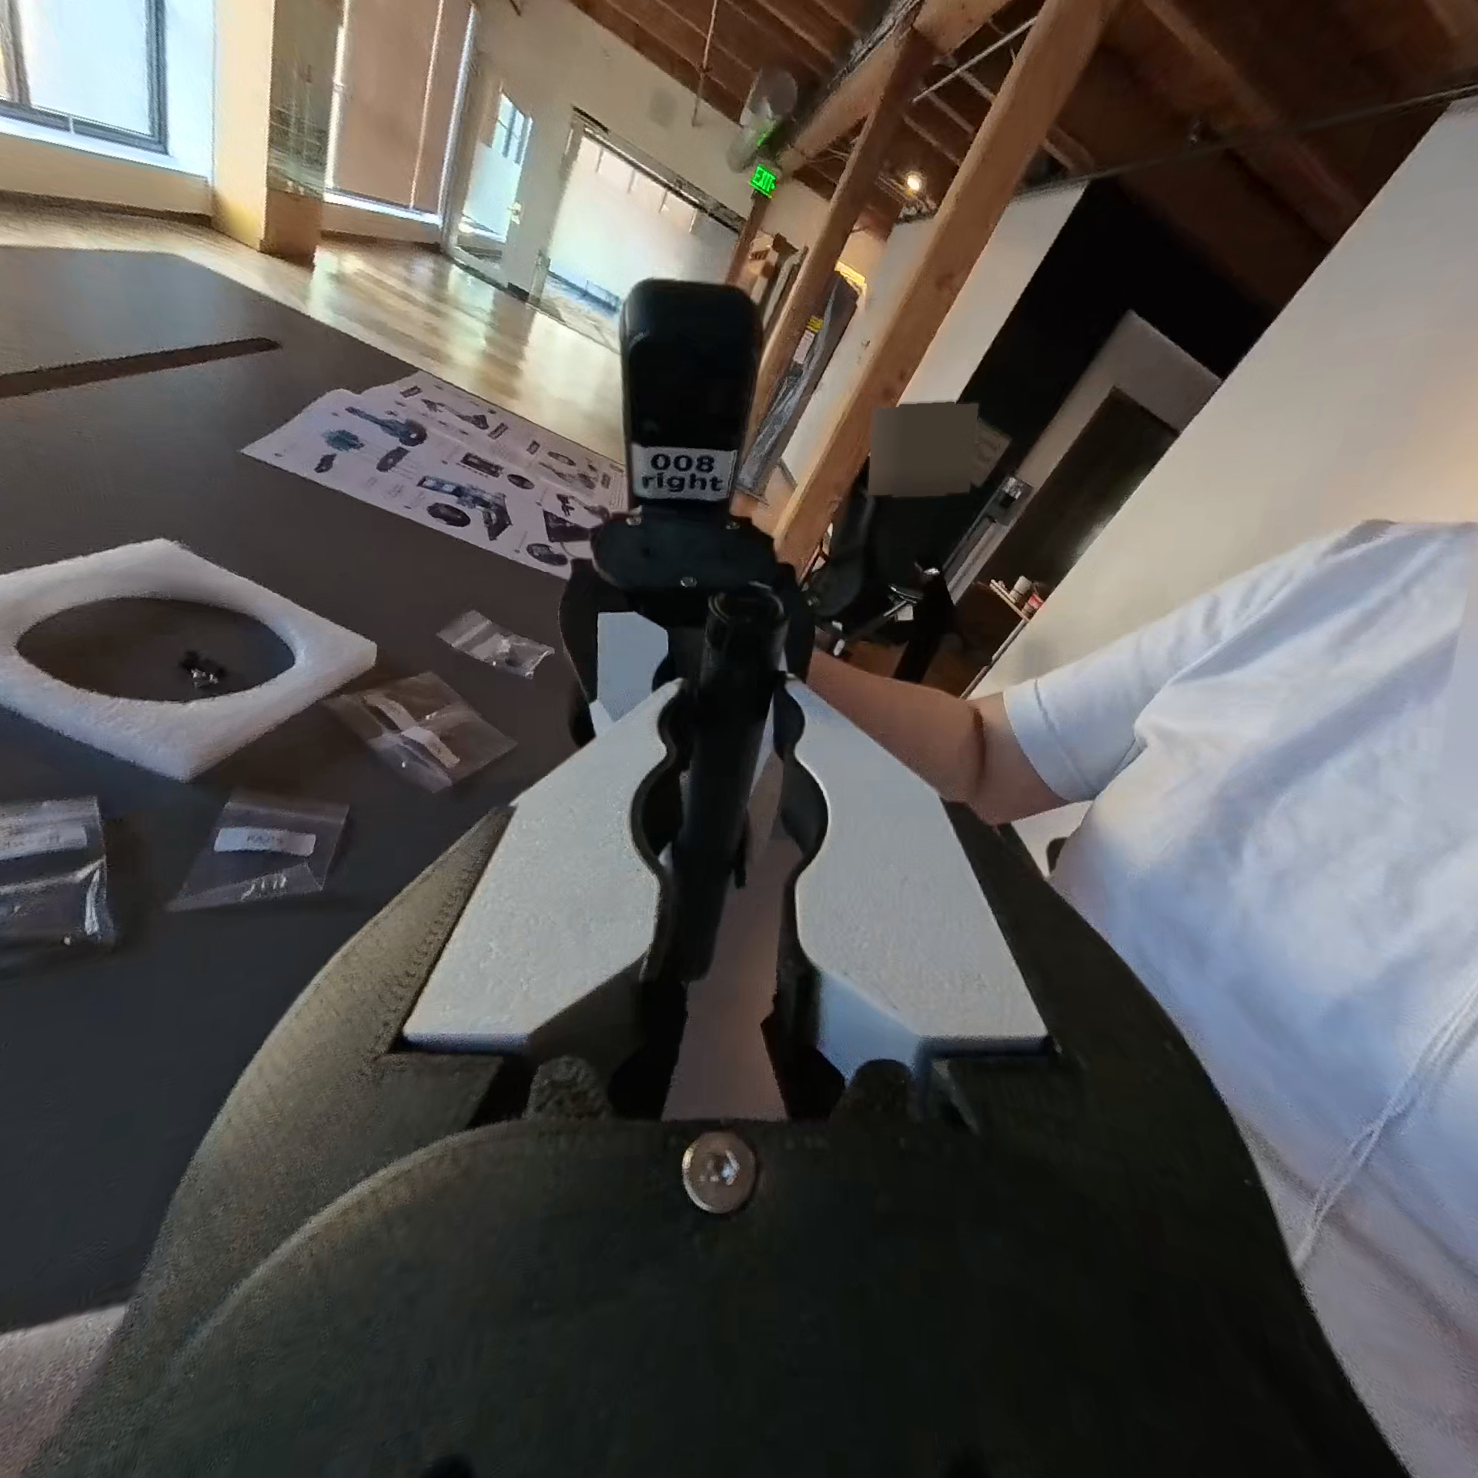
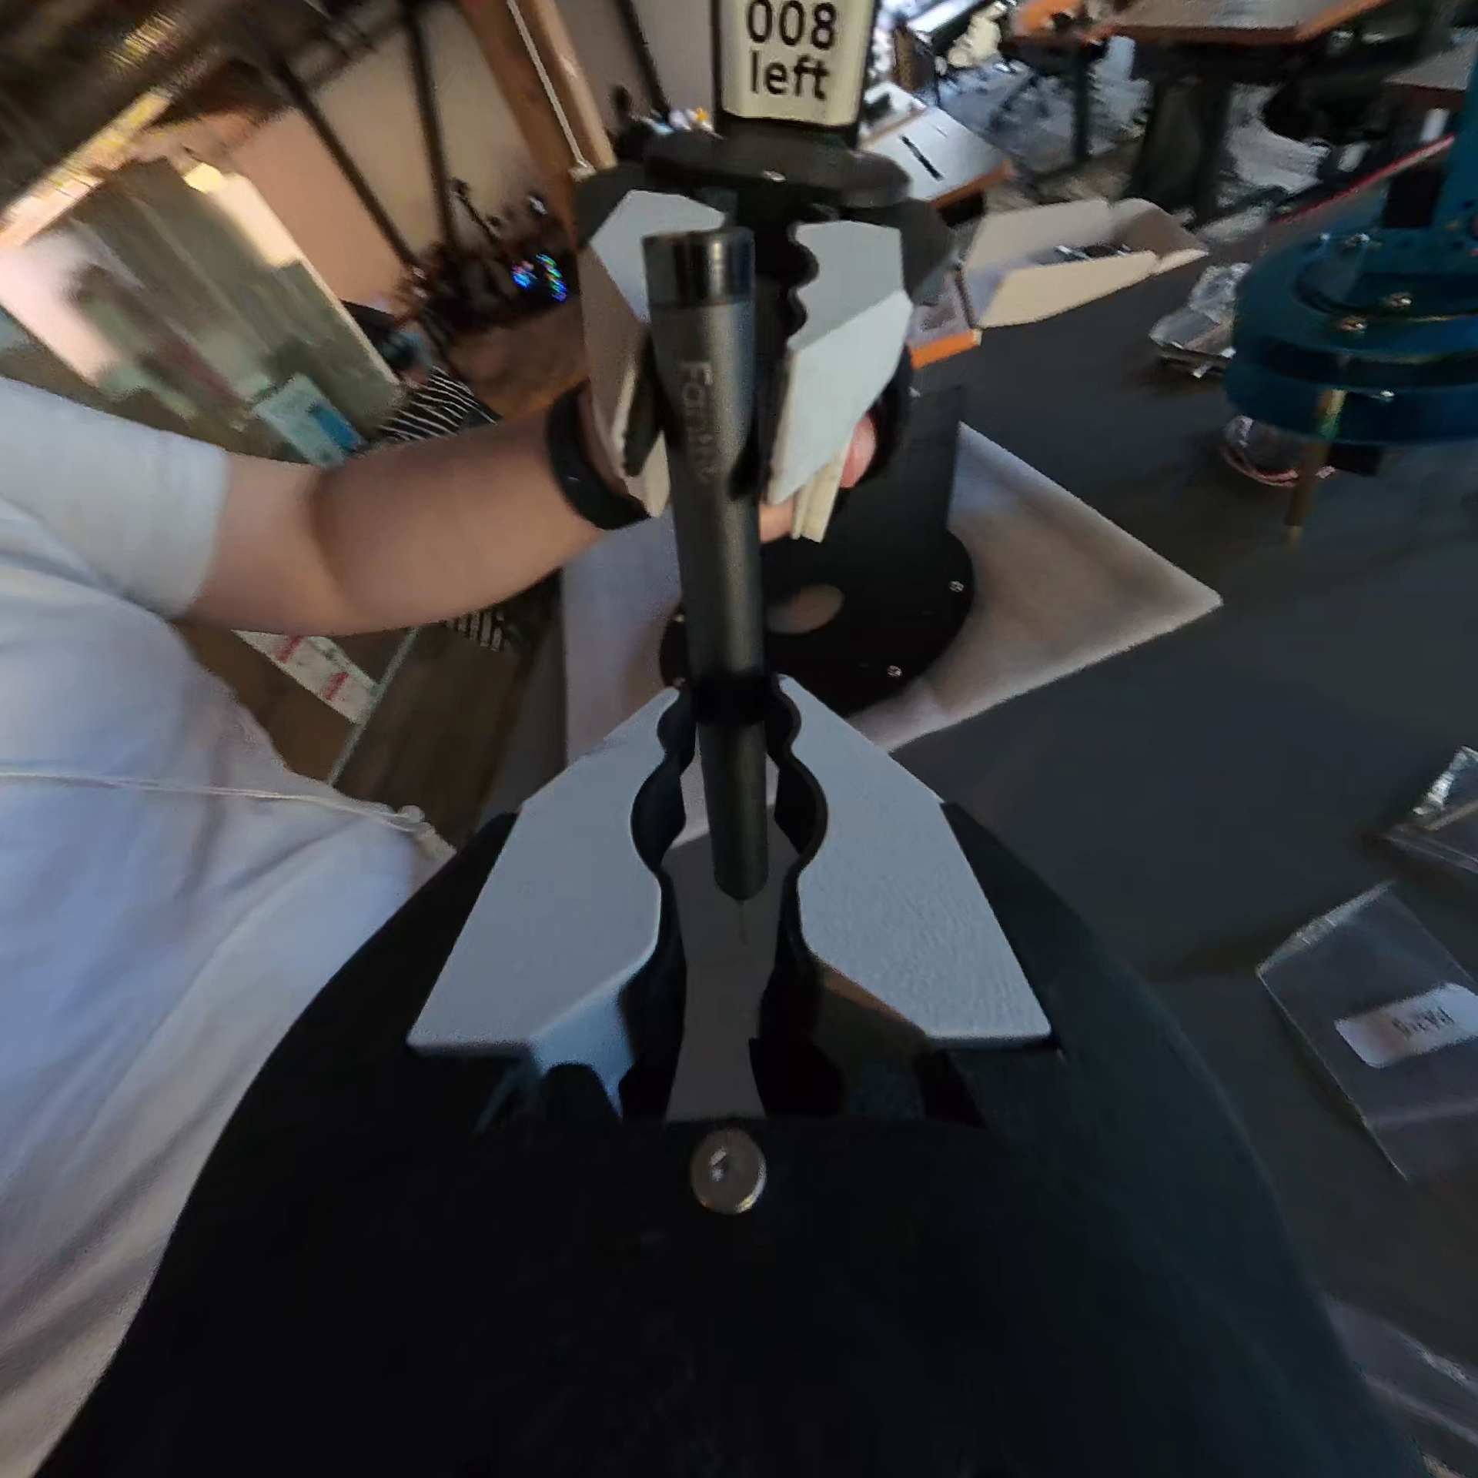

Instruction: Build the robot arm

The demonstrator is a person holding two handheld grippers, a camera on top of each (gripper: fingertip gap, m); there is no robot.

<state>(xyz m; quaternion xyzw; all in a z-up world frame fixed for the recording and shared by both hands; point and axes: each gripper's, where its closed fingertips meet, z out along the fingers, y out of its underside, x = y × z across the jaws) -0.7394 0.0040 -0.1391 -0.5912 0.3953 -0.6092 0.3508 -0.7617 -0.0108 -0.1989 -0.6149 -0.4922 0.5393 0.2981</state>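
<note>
– While we grip it from both ends, where does the tool sit?
– Between us. Our left tongs [image 1: 724,704] are pressed together on the dark grey pen-shaped screwdriver [image 1: 696,840], and our right tongs [image 2: 732,696] pinch the same barrel nearer its thin bit [image 2: 744,920], which pokes back past the pads towards the right camera. The two pairs face each other along the barrel, which hangs in the air above the table [image 1: 240,1040].
– Is anything else touching it?
– Not that we can see. Behind the far gripper we see a bare forearm [image 2: 384,536] and a white shirt.
– And farther out?
– In the left view, a white foam tray [image 1: 264,720] lies on the dark table, with a few small screws [image 1: 200,672] in its round hollow. Just beside it lie clear plastic bags [image 1: 424,736] of small parts, and beyond them a printed sheet [image 1: 448,464] of pictures.
– And in the right view?
– A black round plate [image 2: 880,608] rests in another piece of white foam [image 2: 1080,592] below the screwdriver. A blue layered assembly [image 2: 1360,320] stands well apart, near an open white box [image 2: 1064,264]. One more labelled bag [image 2: 1400,1032] lies nearby.
</note>
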